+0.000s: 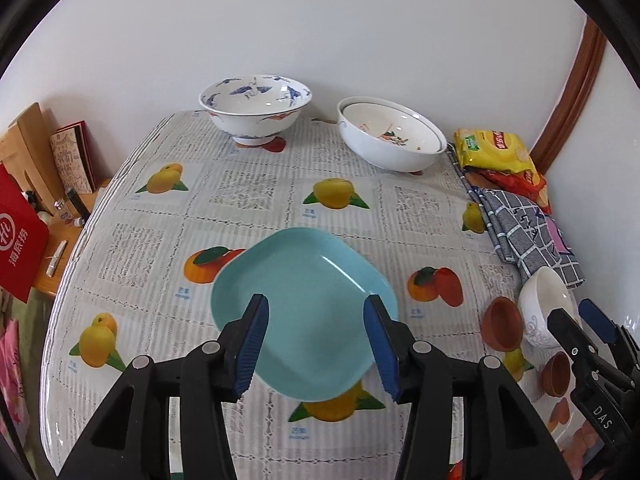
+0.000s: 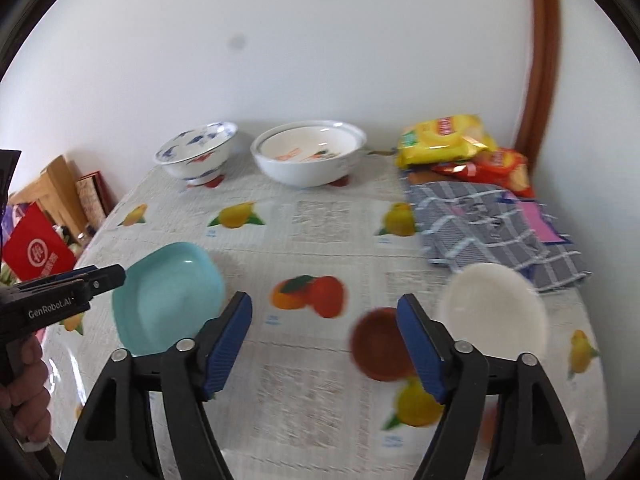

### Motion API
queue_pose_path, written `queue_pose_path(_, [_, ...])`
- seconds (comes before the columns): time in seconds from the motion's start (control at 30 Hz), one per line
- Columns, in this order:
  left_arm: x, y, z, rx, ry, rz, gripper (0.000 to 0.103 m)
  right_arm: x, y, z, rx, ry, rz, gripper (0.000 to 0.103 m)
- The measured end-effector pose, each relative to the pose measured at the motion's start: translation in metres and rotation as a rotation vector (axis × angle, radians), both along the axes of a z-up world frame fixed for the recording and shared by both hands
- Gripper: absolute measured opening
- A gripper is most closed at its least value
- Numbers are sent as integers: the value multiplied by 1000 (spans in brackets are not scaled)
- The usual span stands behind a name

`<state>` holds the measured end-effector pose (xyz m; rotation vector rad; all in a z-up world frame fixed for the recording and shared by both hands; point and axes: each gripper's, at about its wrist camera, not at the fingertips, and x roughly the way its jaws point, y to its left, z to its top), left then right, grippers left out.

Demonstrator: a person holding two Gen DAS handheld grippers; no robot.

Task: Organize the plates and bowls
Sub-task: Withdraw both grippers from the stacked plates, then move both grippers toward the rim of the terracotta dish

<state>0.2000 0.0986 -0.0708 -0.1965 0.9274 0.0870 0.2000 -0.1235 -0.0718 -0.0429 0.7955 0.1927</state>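
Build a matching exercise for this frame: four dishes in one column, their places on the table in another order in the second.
Things:
1. teal plate
2. blue-patterned bowl
3. small white bowl
4. wide white bowl

Places:
A. far edge, by the yellow snack bag
B. middle of the table, below the open left gripper
C. far edge, to the left of the other big bowl
D. beside the checked cloth

Pairs: 1-B, 2-C, 3-D, 4-A
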Motion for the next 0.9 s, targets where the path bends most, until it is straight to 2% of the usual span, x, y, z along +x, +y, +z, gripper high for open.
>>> queue_pose_path(0.13, [-2, -34, 6, 2, -6, -48, 52, -18, -45, 9, -65, -38, -83, 78])
queue_pose_path(0.33, [2, -81, 4, -14, 0, -104, 54, -38, -112, 6, -89, -29, -191, 78])
queue_pose_path(0.5, [8, -108, -4, -20, 14, -116, 54, -46, -161, -7, -36, 35, -256, 78])
queue_pose_path(0.67, [14, -126, -15, -27, 32, -127, 54, -49, -192, -27, -34, 96, -305, 78])
queue_pose_path(0.9, [25, -136, -36, -53, 71, -112, 54, -48, -201, -57, 8, 156, -291, 71])
